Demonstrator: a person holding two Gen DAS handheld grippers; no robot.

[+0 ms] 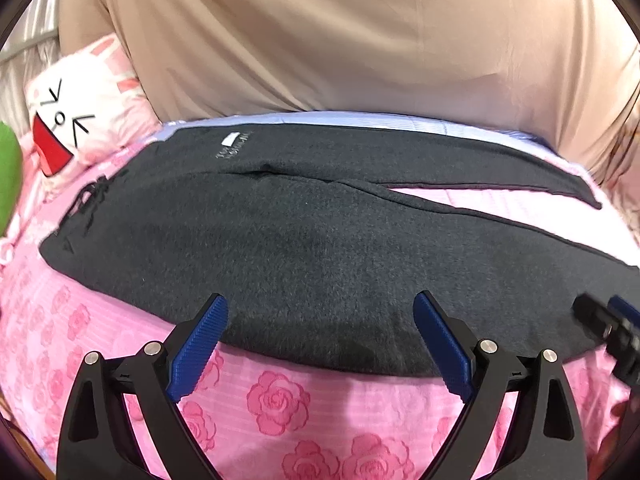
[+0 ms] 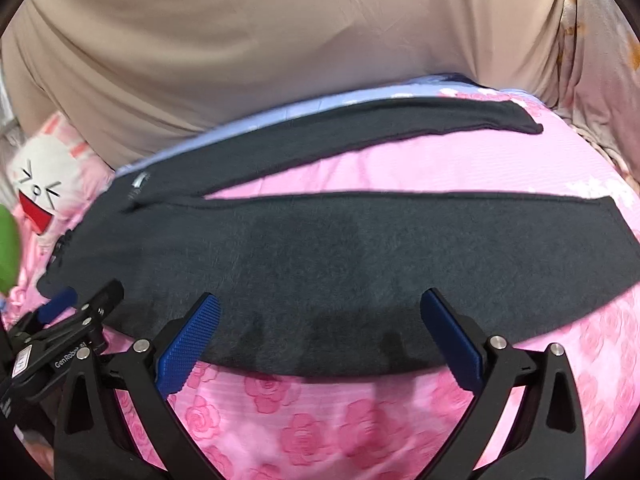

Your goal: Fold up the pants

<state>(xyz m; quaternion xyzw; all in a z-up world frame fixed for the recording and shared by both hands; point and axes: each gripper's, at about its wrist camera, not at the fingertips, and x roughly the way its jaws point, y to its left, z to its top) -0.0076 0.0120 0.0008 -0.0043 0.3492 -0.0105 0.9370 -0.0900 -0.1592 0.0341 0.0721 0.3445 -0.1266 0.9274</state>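
Dark grey pants lie flat on a pink rose-print bedsheet, waistband at the left, the two legs spread apart toward the right. My left gripper is open, its blue pads just over the near edge of the near leg, close to the waist end. My right gripper is open over the near edge of the same leg, further right. The far leg runs to the upper right. The right gripper shows at the right edge of the left wrist view; the left gripper shows at the left of the right wrist view.
A white cartoon-face pillow and a green object sit at the left by the waistband. A beige cloth-covered surface rises behind the bed. A pale blue sheet edge lies along the far side of the pants.
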